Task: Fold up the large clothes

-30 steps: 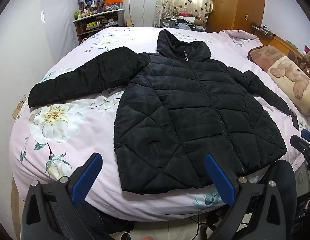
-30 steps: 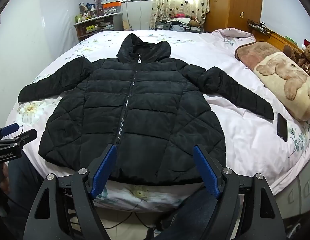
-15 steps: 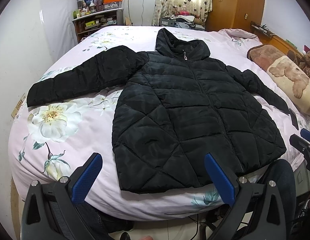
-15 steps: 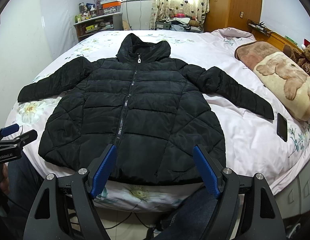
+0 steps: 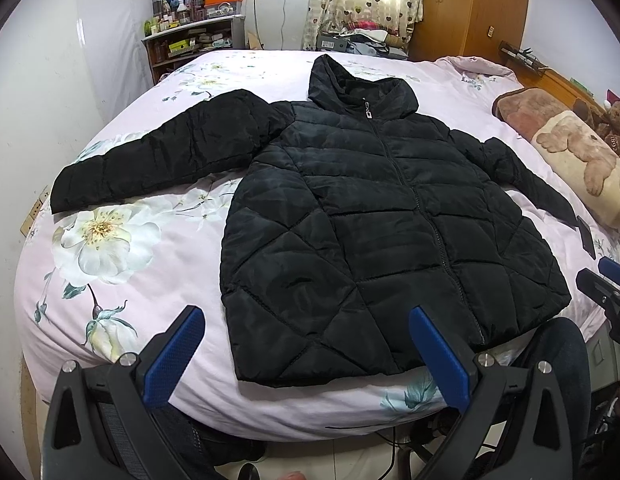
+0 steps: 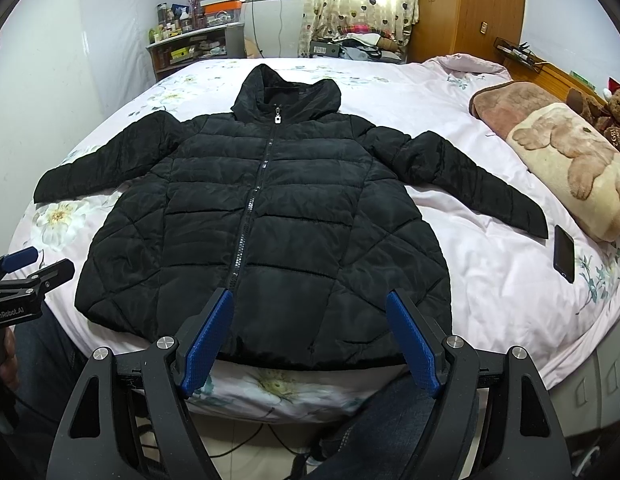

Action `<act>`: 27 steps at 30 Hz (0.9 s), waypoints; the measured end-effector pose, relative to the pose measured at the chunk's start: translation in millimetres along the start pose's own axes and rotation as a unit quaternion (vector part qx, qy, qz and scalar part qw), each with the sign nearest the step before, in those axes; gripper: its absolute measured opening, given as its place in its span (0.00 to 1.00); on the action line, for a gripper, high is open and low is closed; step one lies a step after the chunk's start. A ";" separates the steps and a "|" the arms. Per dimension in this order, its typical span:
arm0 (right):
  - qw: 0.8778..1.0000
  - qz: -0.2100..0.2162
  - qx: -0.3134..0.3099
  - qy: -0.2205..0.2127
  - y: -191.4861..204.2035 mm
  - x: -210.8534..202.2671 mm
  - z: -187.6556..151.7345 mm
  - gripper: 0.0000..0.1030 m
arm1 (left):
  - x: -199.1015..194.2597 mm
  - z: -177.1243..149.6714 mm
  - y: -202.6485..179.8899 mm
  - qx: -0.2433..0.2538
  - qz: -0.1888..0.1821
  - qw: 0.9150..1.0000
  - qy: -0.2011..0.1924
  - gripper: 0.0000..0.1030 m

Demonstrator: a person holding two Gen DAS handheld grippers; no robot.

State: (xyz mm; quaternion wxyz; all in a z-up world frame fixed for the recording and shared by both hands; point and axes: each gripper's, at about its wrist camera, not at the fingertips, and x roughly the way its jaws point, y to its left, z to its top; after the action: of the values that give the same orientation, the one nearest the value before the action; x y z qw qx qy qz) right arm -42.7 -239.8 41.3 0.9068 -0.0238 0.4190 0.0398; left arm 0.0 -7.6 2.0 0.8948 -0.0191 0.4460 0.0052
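Left wrist view: the jacket (image 5: pixel 373 216) lies front up and zipped on the bed (image 5: pixel 122 240), hood toward the far side, both sleeves spread out, hem at the near edge. The left claw (image 5: pixel 306 354) hangs just short of that edge, wide open and empty, its blue pads framing the near left hem corner. Over the last second the jacket has slid slightly up in this view, so the claw has drifted a little while remaining clear of the cloth. At the right edge part of the right claw (image 5: pixel 607 280) shows.

Right wrist view: the right claw (image 6: pixel 310 334) is also fully spread with nothing in it, aimed at the middle of the hem by the zip. This view has hardly changed in the last second. That suggests no fold has begun; the likely first move is a sleeve or hem corner. A phone (image 6: pixel 564 253) lies just beyond the right cuff, near a bear-print blanket (image 6: pixel 565 152). The left claw (image 6: pixel 18 264) at the left edge bears the lettering "GenRobot.AI". The tag on a toy bear (image 6: pixel 615 128) is too small to read surely.
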 end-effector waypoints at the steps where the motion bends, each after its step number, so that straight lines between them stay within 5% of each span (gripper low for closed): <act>1: 1.000 0.000 0.000 0.000 -0.4 0.3 -0.6 0.76 | 0.2 0.0 0.0 0.000 0.000 1.000 0.000 1.00; 27: 1.000 -0.001 0.000 0.002 -0.2 1.8 -1.2 0.76 | 1.3 -1.1 -0.4 -0.001 -0.002 1.000 0.003 1.00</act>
State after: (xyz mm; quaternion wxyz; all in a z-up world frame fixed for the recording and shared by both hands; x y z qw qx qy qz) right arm -42.5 -240.1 39.2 0.9061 -0.0246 0.4206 0.0386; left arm -0.1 -8.1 0.3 0.8933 -0.0205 0.4490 0.0041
